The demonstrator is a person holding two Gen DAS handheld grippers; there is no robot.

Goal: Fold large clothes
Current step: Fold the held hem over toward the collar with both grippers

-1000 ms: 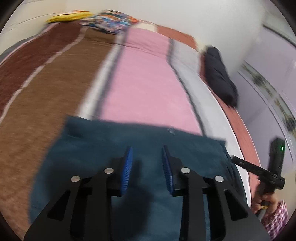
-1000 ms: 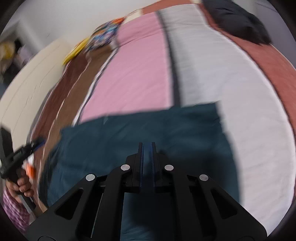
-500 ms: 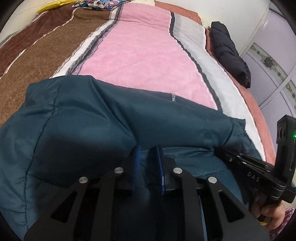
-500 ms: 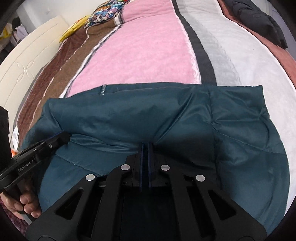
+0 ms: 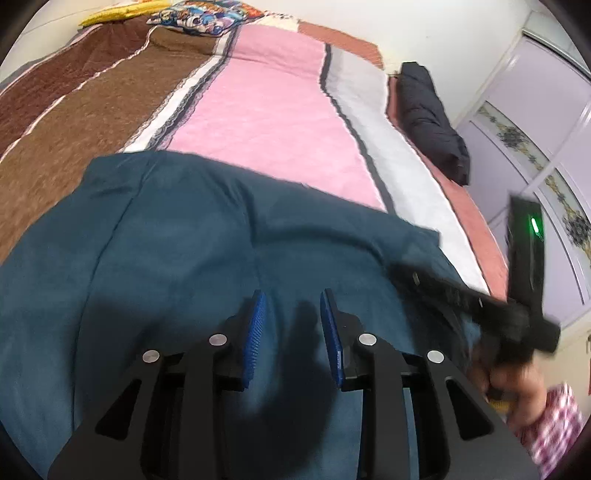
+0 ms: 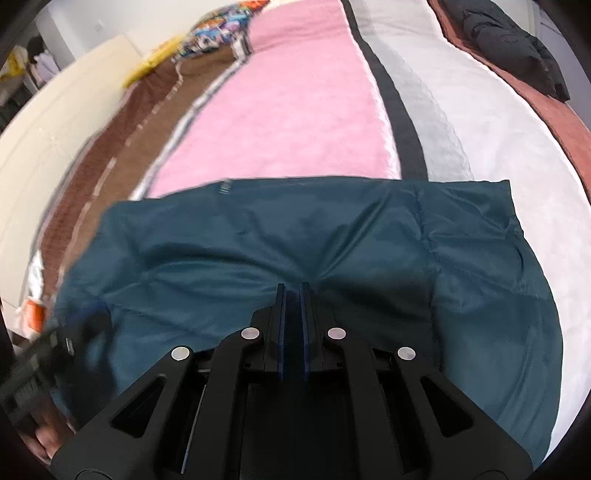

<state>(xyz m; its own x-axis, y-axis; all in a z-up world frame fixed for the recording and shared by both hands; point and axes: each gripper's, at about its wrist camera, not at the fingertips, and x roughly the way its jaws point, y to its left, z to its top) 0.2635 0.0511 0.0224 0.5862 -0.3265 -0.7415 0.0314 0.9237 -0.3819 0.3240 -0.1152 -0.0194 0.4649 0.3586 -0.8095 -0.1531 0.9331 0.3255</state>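
Observation:
A dark teal padded jacket (image 5: 192,251) lies folded on the near end of the striped bed; it also shows in the right wrist view (image 6: 332,236). My left gripper (image 5: 291,306) is open just above the jacket, nothing between its blue pads. My right gripper (image 6: 291,291) has its jaws nearly together with a narrow gap, at a fold of the jacket; whether fabric is pinched is unclear. The right gripper also shows at the right of the left wrist view (image 5: 461,295), and the left gripper appears blurred at the lower left of the right wrist view (image 6: 55,343).
The bed cover (image 5: 277,110) has brown, pink, grey and white stripes. A black garment (image 5: 432,122) lies at the bed's right edge. Colourful pillows (image 5: 199,18) sit at the head. A wardrobe (image 5: 535,129) stands to the right.
My left gripper has opened and let go of the jacket. The jacket now lies flatter on the bed. My right gripper's jaws have parted slightly. Both grippers have lifted back a little.

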